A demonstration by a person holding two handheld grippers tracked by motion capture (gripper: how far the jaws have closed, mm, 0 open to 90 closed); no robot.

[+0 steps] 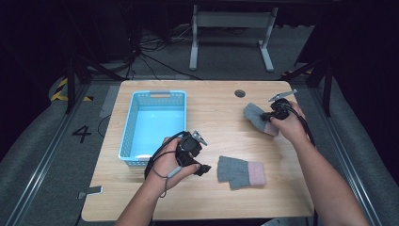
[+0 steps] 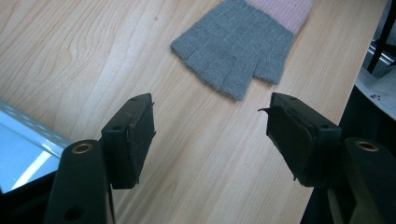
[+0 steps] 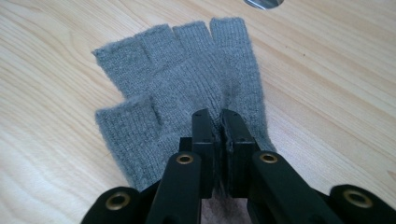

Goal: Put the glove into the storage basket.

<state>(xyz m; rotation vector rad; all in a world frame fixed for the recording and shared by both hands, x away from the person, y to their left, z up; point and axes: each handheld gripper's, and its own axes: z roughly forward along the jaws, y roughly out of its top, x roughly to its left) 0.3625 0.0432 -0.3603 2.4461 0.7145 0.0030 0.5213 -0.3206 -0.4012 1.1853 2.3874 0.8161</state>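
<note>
Two grey fingerless gloves with pink cuffs lie on the wooden table. My right gripper (image 1: 265, 117) (image 3: 219, 122) is shut on the far right glove (image 1: 253, 114) (image 3: 177, 79), pinching a fold of knit near the palm, so that part is slightly raised. The other glove (image 1: 240, 172) (image 2: 238, 46) lies flat near the table's front, its fingers pointing left. My left gripper (image 1: 203, 157) (image 2: 210, 126) stands open just left of it, nothing between its jaws, held a little above the wood.
A light blue plastic basket (image 1: 128, 127) (image 2: 28, 126) sits at the table's left, just behind my left hand. A round grey cable grommet (image 1: 240, 93) (image 3: 264, 3) is set in the far table edge. Bare wood (image 1: 221, 127) lies between the gloves.
</note>
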